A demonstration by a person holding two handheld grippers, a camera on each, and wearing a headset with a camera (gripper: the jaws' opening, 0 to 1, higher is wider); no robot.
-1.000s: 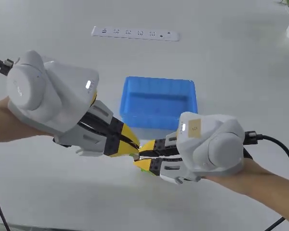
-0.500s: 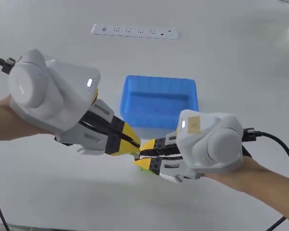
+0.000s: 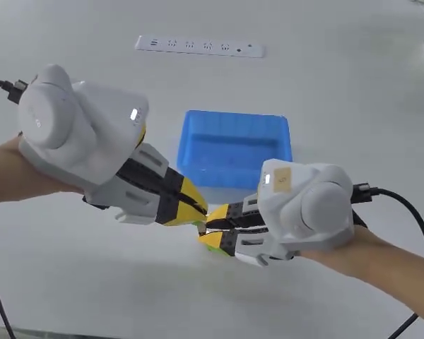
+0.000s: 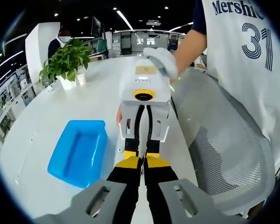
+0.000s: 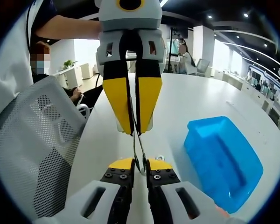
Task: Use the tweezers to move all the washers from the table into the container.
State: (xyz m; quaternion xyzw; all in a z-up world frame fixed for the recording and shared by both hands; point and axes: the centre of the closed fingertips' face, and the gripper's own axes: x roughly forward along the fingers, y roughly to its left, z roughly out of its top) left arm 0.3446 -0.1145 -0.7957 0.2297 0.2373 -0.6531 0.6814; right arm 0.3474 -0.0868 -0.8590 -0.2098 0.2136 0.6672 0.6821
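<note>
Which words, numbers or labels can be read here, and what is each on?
"Mershi", cut off at the picture's edge: on the person's white shirt.
"31": on the same shirt.
Yellow sticker on the right gripper: one character, too blurred to read.
Small print on the right gripper's front, left gripper view: too small to read.
Marks on the power strip: too small to read.
</note>
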